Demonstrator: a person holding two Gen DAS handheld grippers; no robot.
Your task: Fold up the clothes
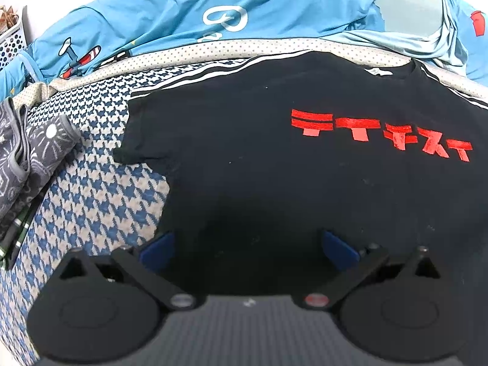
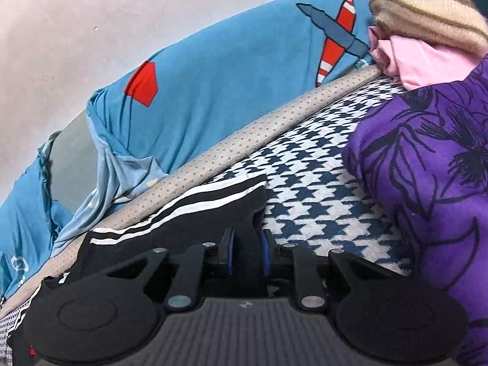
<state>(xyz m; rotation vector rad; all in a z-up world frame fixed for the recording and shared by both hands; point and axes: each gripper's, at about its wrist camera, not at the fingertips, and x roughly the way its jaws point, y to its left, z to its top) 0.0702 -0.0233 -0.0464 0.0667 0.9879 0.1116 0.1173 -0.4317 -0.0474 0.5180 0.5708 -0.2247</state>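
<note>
Black T-shirt [image 1: 259,158] with red lettering [image 1: 381,132] lies spread flat over the middle and right of the left wrist view, on a blue-and-white houndstooth cover [image 1: 91,189]. At the far left of that frame a white perforated basket [image 1: 10,45] stands in the upper corner, and below it a grey patterned garment [image 1: 33,152] sits bunched at the cover's edge. One short sleeve [image 1: 137,149] of the shirt reaches left onto the houndstooth. Across the top runs a blue sheet printed with planes [image 1: 170,15], behind a dotted beige border [image 1: 213,50]. At the bottom, the left gripper [image 1: 248,244] hovers over the shirt's lower part with its blue pads [image 1: 158,247] spread wide, nothing between them. In the right wrist view, a pale wall [image 2: 91,30] fills the upper left, with the blue sheet below it. At lower centre the right gripper [image 2: 247,244] has its pads drawn narrow on the shirt's other sleeve [image 2: 244,210], the black cloth passing between them; whether they press firmly I cannot tell. At the right edge a purple floral fabric [image 2: 427,167] lies heaped, with a pink garment [image 2: 421,61] and a striped beige knit [image 2: 427,15] above it.
</note>
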